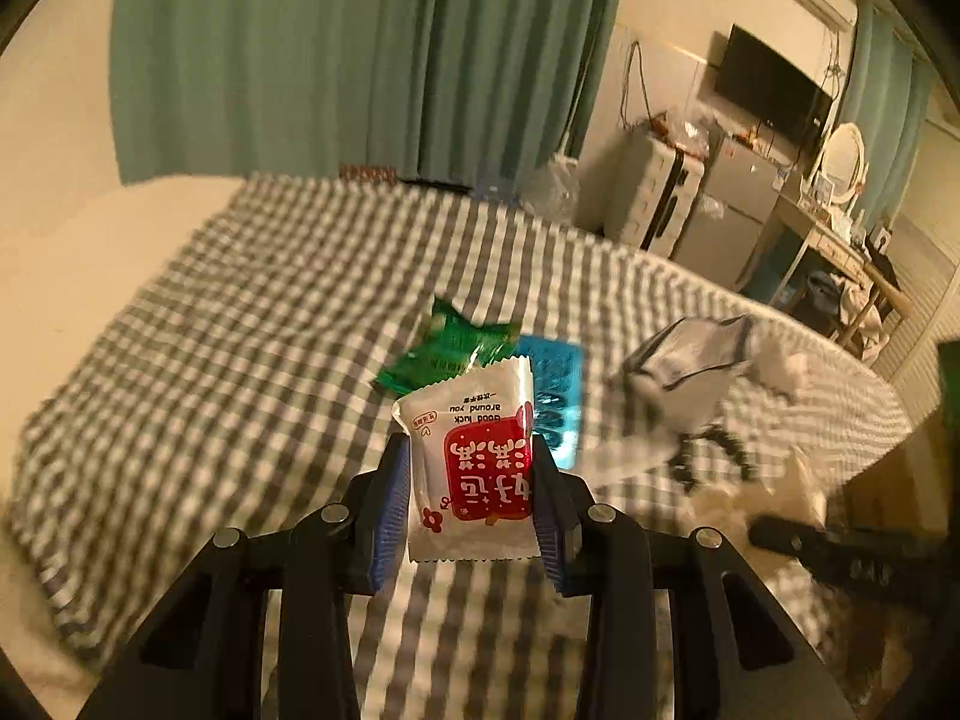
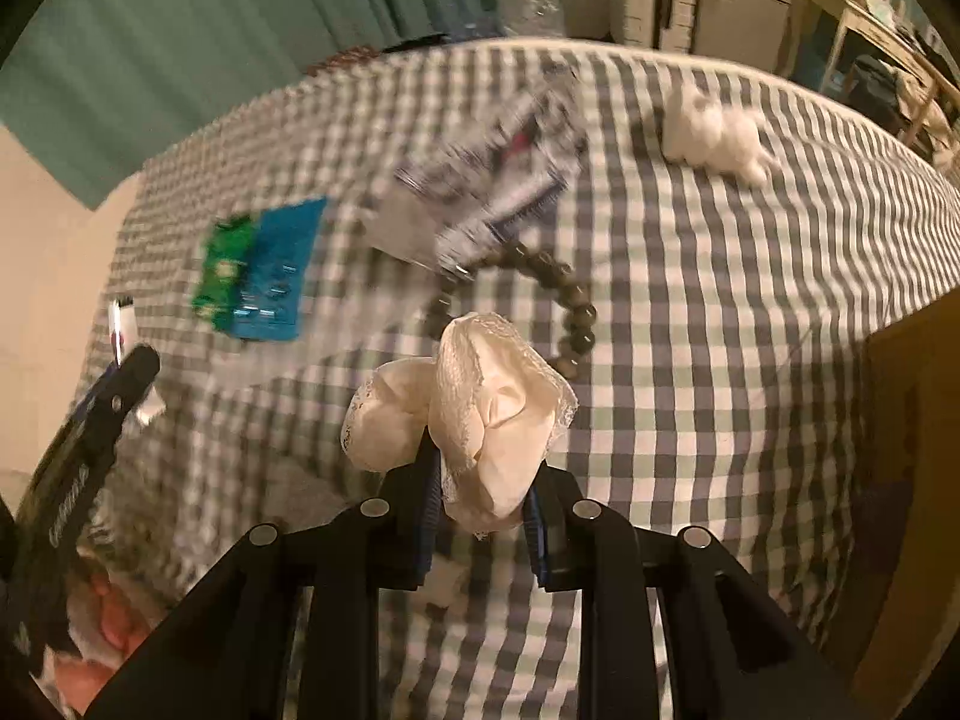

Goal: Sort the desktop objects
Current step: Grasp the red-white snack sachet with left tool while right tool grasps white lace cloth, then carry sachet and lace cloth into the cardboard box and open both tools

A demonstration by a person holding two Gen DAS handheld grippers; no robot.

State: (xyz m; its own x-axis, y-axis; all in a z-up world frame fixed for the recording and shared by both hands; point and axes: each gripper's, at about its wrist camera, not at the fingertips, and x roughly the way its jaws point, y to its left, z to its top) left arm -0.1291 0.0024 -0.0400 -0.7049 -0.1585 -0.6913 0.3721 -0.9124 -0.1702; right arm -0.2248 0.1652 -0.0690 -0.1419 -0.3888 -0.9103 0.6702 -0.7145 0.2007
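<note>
My left gripper (image 1: 471, 468) is shut on a white snack packet with a red label (image 1: 474, 462), held up above the checked cloth (image 1: 240, 312). Beyond it lie a green packet (image 1: 450, 348) and a blue packet (image 1: 555, 396). My right gripper (image 2: 480, 474) is shut on a cream lace scrunchie (image 2: 480, 414), also lifted off the cloth. In the right wrist view the green packet (image 2: 225, 267) and blue packet (image 2: 279, 267) lie to the left, and the left gripper (image 2: 120, 384) with its white packet enters from the left edge.
A string of dark beads (image 2: 564, 294) lies curled just past the scrunchie. A blurred blue-white packet (image 2: 504, 180) and a white fluffy thing (image 2: 714, 132) rest farther back. A silver-grey pouch (image 1: 690, 372) lies right of the blue packet. Furniture and a mirror stand beyond the bed.
</note>
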